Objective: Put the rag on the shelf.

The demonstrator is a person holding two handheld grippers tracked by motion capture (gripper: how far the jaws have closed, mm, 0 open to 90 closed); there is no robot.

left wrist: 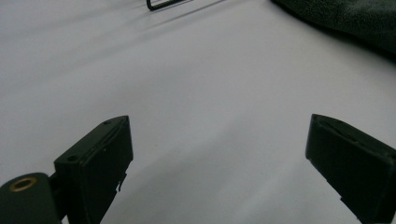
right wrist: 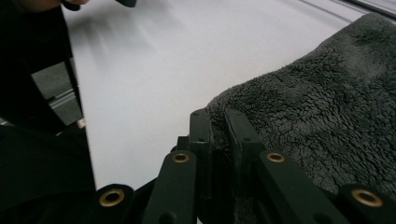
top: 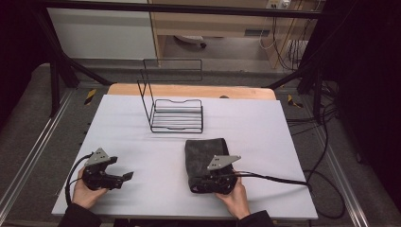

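Pinching the near edge of the dark towel (top: 205,156), lower centre of the high view, the right gripper (right wrist: 219,128) is clamping its jaws on the pile (probably to lift or fold it). The left gripper (top: 126,176) is waiting, jaws apart, over bare surface (top: 265,127); the wire rack (top: 176,115) is standing beyond.

Towel (right wrist: 317,121) runs off the right gripper view's right edge, its near corner hidden between the right claw (right wrist: 218,122) jaws. Rack (left wrist: 161,3) cut off at the left gripper view's top.
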